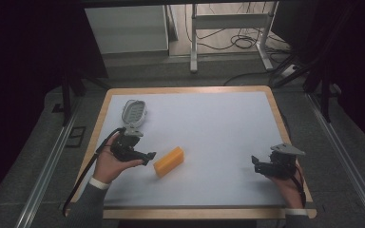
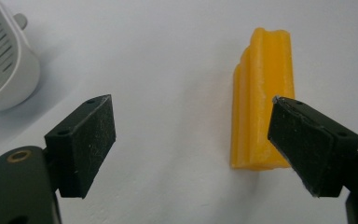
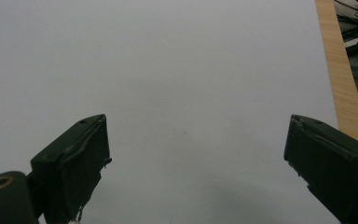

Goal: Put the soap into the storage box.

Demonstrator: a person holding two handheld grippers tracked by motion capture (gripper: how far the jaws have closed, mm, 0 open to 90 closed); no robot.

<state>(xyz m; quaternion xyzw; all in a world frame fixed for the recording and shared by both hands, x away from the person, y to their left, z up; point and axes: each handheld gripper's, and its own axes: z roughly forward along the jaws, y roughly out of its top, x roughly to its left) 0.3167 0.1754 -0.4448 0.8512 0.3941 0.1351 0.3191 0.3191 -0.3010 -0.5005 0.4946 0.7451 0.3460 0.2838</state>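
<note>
1. The left gripper [image 1: 148,156] hangs low over the white tabletop [image 1: 218,128] with its jaws spread wide and nothing between them; the right gripper [image 1: 255,161] sits well apart at the other side, jaws equally wide and empty.
2. The orange ridged block [image 1: 168,161] lies flat on the table just ahead of the left gripper. In the left gripper view the orange ridged block [image 2: 261,102] sits off-centre, partly behind the right-hand jaw, while the left-hand jaw stands over bare table.
3. The step in hand looks like a reach to grasp the block. To do it well, the person likely needs to slide the left gripper sideways toward its right-hand jaw until the block sits midway between both pads, then lower and close across the narrow sides.
4. The block's long axis runs straight away from the left gripper, nearly parallel to its jaws, its ridges following that line.
5. A grey slotted soap dish [image 1: 134,112] rests beyond the left gripper, clear of the reach.
</note>
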